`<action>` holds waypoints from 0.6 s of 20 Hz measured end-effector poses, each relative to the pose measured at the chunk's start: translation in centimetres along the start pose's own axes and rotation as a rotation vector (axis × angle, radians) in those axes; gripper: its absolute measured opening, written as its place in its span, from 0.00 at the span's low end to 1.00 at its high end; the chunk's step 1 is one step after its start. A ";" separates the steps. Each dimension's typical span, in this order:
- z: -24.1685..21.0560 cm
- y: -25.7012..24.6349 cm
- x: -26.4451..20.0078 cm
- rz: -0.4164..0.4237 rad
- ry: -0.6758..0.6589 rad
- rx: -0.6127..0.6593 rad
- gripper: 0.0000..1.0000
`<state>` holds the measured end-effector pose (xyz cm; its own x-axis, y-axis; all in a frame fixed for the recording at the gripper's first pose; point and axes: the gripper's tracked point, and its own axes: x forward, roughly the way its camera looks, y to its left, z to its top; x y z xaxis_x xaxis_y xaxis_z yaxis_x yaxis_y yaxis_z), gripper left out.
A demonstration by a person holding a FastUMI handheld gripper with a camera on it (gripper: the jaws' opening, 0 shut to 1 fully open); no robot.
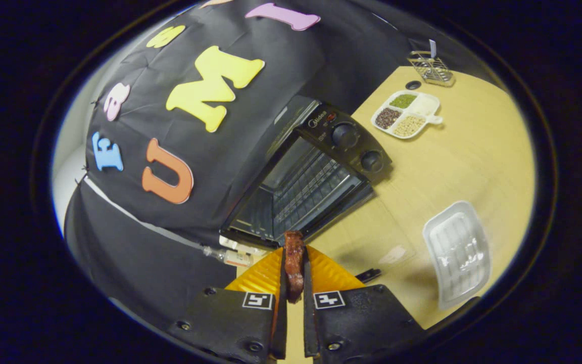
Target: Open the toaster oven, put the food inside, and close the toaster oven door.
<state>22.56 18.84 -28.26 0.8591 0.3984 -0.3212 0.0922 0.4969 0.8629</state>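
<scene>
My gripper (294, 263) is shut on a reddish-brown strip of food (294, 259), which stands pinched between the two orange fingers (263, 275). Just ahead of the fingertips is the black toaster oven (316, 172), seen tilted. Its glass door (367, 235) is folded down open onto the table, and the wire rack (303, 189) inside is bare. Two black knobs (345, 135) sit on the oven's control panel. The food's tip is right in front of the oven's opening, near its lower corner.
A clear plastic tray (456, 250) lies on the wooden table (473, 162) beside the fingers. Beyond the oven are a white divided dish (406, 114) of beans and grains and a small wire basket (431, 68). A white plug (235, 255) lies by the oven.
</scene>
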 end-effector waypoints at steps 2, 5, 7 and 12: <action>0.5 -0.1 2.8 -0.016 -0.046 0.048 0.16; 2.5 0.1 6.8 -0.012 -0.136 0.112 0.16; 3.5 0.2 9.2 -0.023 -0.178 0.123 0.16; 4.3 1.4 14.8 -0.019 -0.242 0.184 0.16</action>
<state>37.59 22.18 -30.11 0.9494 0.1837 -0.2547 0.1802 0.3455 0.9209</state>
